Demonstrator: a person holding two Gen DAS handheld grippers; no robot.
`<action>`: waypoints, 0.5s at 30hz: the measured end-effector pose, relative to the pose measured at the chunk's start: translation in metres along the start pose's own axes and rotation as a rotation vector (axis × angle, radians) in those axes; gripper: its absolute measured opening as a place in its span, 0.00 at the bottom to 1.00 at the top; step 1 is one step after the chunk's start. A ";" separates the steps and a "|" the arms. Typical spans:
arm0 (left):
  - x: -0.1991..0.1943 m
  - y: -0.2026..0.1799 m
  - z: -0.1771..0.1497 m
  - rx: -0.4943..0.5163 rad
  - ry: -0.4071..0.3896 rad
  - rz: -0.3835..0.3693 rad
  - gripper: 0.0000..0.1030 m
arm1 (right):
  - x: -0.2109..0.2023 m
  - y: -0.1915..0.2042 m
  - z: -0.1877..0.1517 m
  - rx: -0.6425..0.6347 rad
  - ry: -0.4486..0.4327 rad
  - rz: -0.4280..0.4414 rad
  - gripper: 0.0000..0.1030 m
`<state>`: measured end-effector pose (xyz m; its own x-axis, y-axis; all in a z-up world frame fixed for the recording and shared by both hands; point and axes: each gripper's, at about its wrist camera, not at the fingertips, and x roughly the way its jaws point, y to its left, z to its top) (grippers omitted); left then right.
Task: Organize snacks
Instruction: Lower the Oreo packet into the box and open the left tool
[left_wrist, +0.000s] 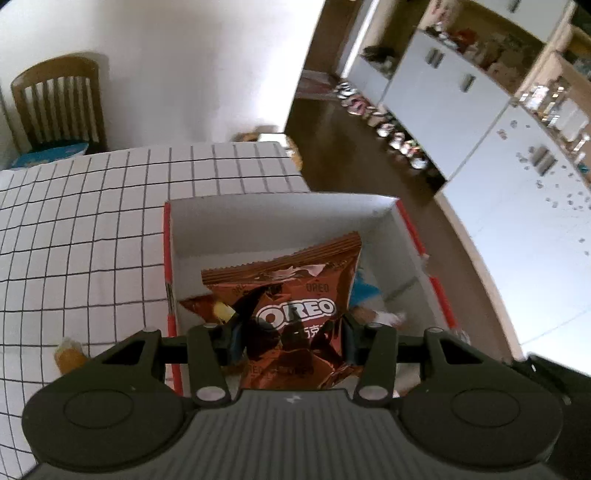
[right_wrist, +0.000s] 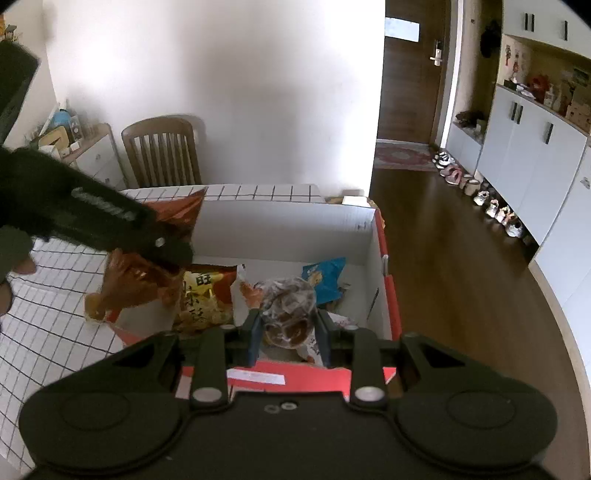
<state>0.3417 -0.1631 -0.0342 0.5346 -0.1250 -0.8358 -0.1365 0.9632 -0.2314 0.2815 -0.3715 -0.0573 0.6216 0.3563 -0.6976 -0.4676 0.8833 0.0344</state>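
Left gripper (left_wrist: 293, 332) clamped on a brown Oreo packet (left_wrist: 291, 295), pads pressed into its crinkled sides, held over the open white box (left_wrist: 280, 206) with red edges. In the left wrist view, packet at centre, box's far wall at 12 o'clock, checked tablecloth (left_wrist: 74, 240) spreading toward 9 o'clock, a small orange snack (left_wrist: 68, 354) lying on the cloth at 8 o'clock beside the gripper body. A blue wrapper (left_wrist: 364, 291) just visible inside the box at 3 o'clock of the packet.

Right gripper (right_wrist: 289, 332) clamped on a clear-wrapped brown pastry (right_wrist: 288, 306), fingers against both its sides, positioned above the box's near red flap (right_wrist: 295, 376). Inside the box: a yellow snack bag (right_wrist: 205, 295) at 9 o'clock of the pastry, a blue bag (right_wrist: 325, 277) at 1 o'clock, leaning toward the right-hand wall. Left gripper's dark body entering from 10 o'clock in this view, carrying the brown packet over the box's left wall. Wooden chair (right_wrist: 162, 151) at 11 o'clock behind the table.
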 end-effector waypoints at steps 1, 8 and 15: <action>0.005 0.001 0.004 -0.004 0.002 0.005 0.47 | 0.004 0.000 0.000 -0.001 0.004 0.001 0.28; 0.038 0.001 0.028 0.002 -0.002 0.076 0.47 | 0.035 -0.004 0.002 0.023 0.048 0.001 0.28; 0.070 -0.003 0.036 0.024 0.030 0.135 0.47 | 0.065 0.000 -0.001 0.004 0.090 -0.008 0.28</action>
<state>0.4097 -0.1665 -0.0745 0.4872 -0.0005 -0.8733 -0.1857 0.9771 -0.1041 0.3215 -0.3486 -0.1038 0.5661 0.3202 -0.7596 -0.4604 0.8872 0.0308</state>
